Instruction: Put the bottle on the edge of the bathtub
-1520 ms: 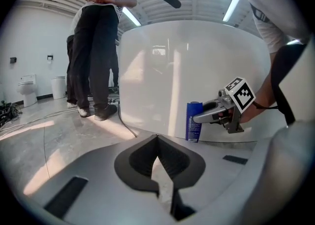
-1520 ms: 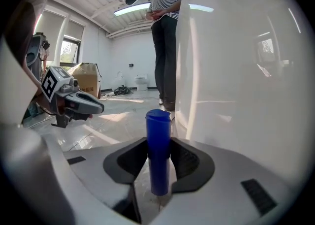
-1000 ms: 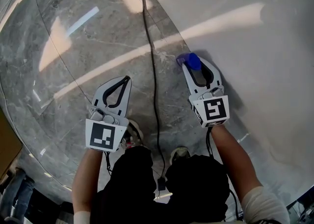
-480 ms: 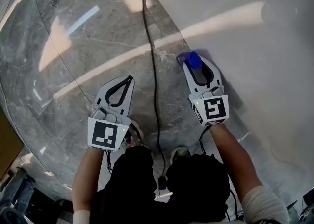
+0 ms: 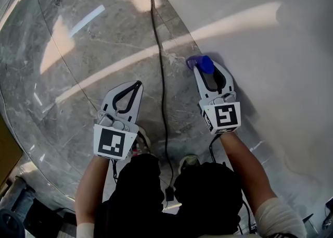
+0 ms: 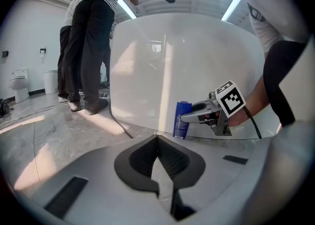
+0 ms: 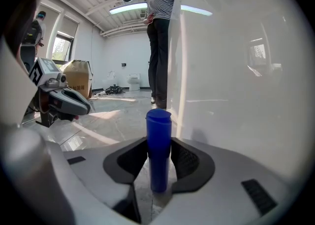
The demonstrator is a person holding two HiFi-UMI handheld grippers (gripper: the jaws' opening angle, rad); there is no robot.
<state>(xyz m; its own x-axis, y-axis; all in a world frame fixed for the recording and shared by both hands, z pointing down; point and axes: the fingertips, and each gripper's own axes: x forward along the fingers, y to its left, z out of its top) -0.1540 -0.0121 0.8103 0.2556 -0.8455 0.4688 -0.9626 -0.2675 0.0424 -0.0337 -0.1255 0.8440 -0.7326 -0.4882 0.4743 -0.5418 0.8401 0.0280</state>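
Observation:
A blue bottle (image 5: 204, 64) stands upright on the grey marble floor, close against the white bathtub's outer wall (image 5: 270, 49). My right gripper (image 5: 204, 63) reaches forward at floor level, and its black pads press both sides of the bottle (image 7: 158, 150). The left gripper view shows the bottle (image 6: 181, 119) with the right gripper (image 6: 189, 116) around it, in front of the tub wall (image 6: 197, 61). My left gripper (image 5: 136, 83) hovers over the floor to the left, shut and holding nothing, its tips together (image 6: 157, 138).
A black cable (image 5: 158, 49) runs along the floor between the two grippers. Two people (image 6: 93, 47) stand by the tub's far end. A toilet (image 6: 17, 79) and a cardboard box (image 7: 78, 76) sit far back. The person's shoes (image 5: 190, 161) are below the grippers.
Both grippers have barely drifted. The bottle stays on the same spot between the right jaws.

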